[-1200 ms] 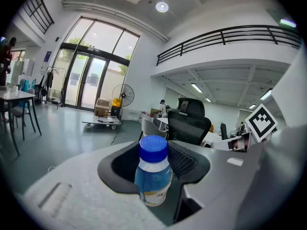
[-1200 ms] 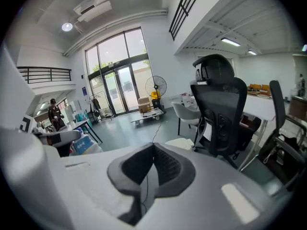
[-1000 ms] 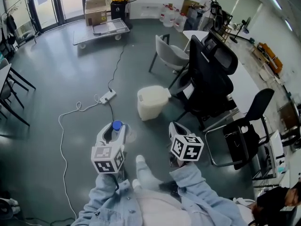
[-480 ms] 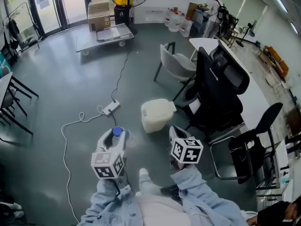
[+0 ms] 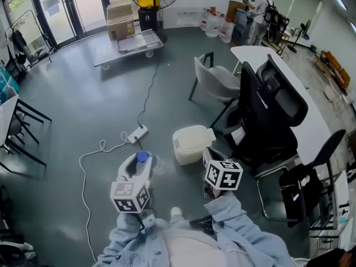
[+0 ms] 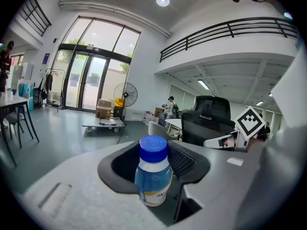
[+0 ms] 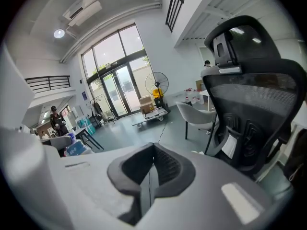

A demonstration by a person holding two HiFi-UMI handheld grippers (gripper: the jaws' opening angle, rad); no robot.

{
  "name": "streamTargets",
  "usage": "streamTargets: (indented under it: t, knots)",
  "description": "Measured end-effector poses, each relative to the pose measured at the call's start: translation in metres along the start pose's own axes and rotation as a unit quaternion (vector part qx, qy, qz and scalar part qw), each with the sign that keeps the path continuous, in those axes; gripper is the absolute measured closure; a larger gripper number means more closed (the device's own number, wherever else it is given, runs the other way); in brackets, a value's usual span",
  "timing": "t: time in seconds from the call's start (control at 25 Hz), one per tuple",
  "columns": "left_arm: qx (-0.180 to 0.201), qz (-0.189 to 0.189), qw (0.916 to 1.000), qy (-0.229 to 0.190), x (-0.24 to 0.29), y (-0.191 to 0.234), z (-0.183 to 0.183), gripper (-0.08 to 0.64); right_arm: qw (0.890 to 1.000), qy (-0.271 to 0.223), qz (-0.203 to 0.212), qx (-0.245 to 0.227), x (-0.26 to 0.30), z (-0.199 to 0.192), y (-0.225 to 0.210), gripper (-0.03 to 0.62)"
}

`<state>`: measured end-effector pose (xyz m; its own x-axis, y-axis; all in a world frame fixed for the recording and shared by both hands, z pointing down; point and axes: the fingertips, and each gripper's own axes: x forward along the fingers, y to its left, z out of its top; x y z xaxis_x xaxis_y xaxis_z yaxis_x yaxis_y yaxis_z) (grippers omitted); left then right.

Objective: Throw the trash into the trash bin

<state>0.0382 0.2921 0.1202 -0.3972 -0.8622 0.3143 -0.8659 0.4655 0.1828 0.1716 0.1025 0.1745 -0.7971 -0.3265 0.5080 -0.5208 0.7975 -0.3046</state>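
Grey hall floor (image 5: pixel 72 110), power cable (image 5: pixel 148 93) trailing across. Clamped upright in left tool (image 5: pixel 139 163), jaws part-open round its body: blue-capped bottle (image 6: pixel 153 175). Ahead and to the right of it, near a black office chair (image 5: pixel 267 121): white trash bin (image 5: pixel 192 143). Right tool (image 7: pixel 152 150) closed, empty, nearer the bin.

bare floor (image 5: pixel 105 107) ahead, chair (image 5: pixel 267 129) beside bin (image 5: pixel 192 144)

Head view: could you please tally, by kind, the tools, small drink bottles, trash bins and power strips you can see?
Tools: 2, the left tool and the right tool
Small drink bottle: 1, blue-capped, gripped in the left tool
Trash bin: 1, cream, lid on, on the floor
Power strip: 1, white, on the floor
Total: 5
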Motion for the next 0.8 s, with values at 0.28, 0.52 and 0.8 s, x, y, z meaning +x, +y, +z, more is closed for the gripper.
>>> streamTargets:
  t: [0.28, 0.52, 0.8]
  knots:
    - [0.007, 0.0, 1.0, -0.001, 0.026, 0.017, 0.016, 0.37, 1.0, 0.0, -0.011, 0.009, 0.024, 0.017, -0.011, 0.589]
    - [0.013, -0.034, 0.9993, 0.004, 0.064, 0.038, 0.023, 0.37, 0.998, -0.009, -0.045, 0.03, 0.047, 0.027, -0.019, 0.589]
    - [0.046, -0.09, 0.9949, -0.001, 0.124, 0.096, 0.051, 0.37, 0.992, -0.037, -0.101, 0.066, 0.096, 0.05, -0.006, 0.589]
